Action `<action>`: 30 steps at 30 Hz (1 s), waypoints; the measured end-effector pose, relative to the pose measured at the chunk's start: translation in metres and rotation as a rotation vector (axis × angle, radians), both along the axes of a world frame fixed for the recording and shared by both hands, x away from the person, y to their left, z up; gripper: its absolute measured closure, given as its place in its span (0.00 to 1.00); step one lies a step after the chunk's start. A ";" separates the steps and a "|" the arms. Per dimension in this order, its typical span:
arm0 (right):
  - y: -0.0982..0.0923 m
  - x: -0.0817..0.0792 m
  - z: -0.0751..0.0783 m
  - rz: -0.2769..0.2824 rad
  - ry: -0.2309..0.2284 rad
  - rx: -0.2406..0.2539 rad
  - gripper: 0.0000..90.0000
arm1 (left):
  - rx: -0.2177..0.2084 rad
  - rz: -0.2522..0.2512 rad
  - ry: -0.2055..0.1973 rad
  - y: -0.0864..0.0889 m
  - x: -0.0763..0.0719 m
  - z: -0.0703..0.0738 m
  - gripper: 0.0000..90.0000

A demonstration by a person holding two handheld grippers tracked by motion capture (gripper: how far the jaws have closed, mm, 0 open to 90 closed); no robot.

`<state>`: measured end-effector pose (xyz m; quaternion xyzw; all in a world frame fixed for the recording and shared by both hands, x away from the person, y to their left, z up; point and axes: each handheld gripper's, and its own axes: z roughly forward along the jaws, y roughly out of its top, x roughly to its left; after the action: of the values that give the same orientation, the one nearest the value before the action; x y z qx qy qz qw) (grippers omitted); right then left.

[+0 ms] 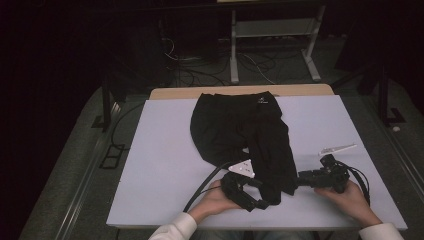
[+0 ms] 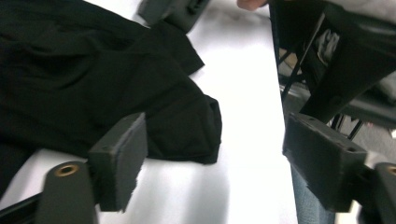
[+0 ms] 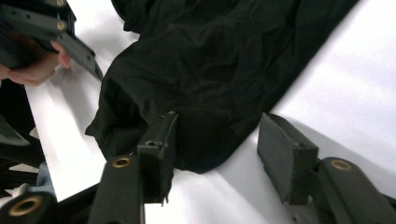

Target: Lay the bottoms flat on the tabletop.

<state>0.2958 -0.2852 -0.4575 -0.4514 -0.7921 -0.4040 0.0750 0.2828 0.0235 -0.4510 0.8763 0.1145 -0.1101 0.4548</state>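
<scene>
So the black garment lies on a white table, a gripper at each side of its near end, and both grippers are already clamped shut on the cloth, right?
Not quite. The garment does lie on the table between the grippers, but neither is clamped on it: both gripper views show the jaws standing apart around its hem.

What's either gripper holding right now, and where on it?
Nothing held. The left gripper and right gripper both stand open at the near hem of the black garment, pads not pressing on the cloth.
</scene>
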 end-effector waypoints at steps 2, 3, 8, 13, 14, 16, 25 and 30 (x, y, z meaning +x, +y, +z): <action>0.002 0.000 0.000 0.002 -0.001 -0.001 0.57 | 0.016 -0.016 -0.015 -0.004 -0.002 -0.002 0.33; 0.004 0.001 -0.001 0.006 -0.005 -0.003 0.60 | 0.024 -0.027 -0.025 -0.007 -0.003 -0.003 0.35; 0.016 0.005 -0.001 0.034 -0.011 -0.035 0.85 | 0.097 -0.046 -0.144 -0.018 -0.010 -0.009 0.49; 0.017 0.009 0.000 0.070 0.040 -0.006 0.96 | 0.129 -0.030 -0.214 -0.021 -0.010 -0.007 0.74; 0.015 0.009 0.003 0.065 0.046 0.009 0.96 | 0.133 -0.029 -0.228 -0.021 -0.009 -0.007 0.79; 0.008 0.009 0.007 0.052 0.048 0.037 0.96 | 0.142 -0.028 -0.249 -0.021 -0.007 -0.007 0.87; -0.016 0.014 0.021 0.007 0.079 0.072 0.96 | 0.217 -0.057 -0.348 -0.028 -0.010 0.000 0.99; -0.017 0.030 0.023 -0.026 0.069 0.049 0.96 | 0.234 -0.024 -0.365 -0.024 -0.007 0.002 0.99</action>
<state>0.3259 -0.3026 -0.4344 -0.4735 -0.7729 -0.4084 0.1079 0.2761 -0.0005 -0.4489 0.9298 0.0317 0.0592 0.3620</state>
